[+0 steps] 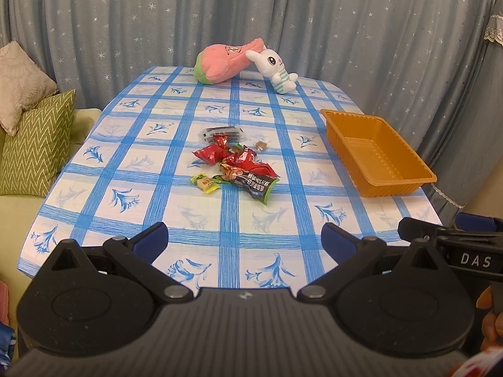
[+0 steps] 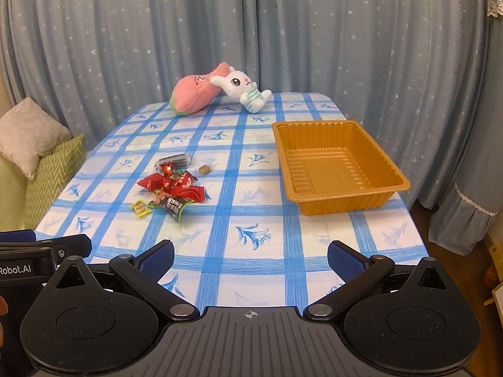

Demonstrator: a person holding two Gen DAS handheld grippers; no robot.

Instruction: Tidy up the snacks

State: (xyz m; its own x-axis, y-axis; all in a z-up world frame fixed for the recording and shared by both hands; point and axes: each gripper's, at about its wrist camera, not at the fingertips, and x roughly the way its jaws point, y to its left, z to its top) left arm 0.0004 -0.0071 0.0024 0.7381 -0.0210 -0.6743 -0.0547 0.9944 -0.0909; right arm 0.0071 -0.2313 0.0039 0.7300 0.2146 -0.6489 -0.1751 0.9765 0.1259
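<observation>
A heap of wrapped snacks (image 1: 234, 160) (image 2: 171, 185) lies mid-table: several red packets, a dark green-edged packet (image 1: 256, 185) (image 2: 171, 204), a yellow candy (image 1: 205, 183) (image 2: 140, 208), a small brown candy (image 1: 261, 146) (image 2: 204, 169) and a dark striped packet (image 1: 221, 132) (image 2: 173, 159). An orange tray (image 1: 378, 154) (image 2: 338, 165) stands on the right, nothing in it. My left gripper (image 1: 244, 242) hovers open over the near table edge, well short of the snacks. Open as well, my right gripper (image 2: 250, 259) hangs over the near edge, with the tray ahead to its right.
A blue-checked cloth covers the table (image 1: 220, 251) (image 2: 251, 226). A pink plush (image 1: 224, 61) (image 2: 195, 94) and a white rabbit plush (image 1: 276, 69) (image 2: 245, 89) lie at the far end. Cushions (image 1: 34, 144) on a sofa sit left; curtains (image 1: 251, 15) hang behind.
</observation>
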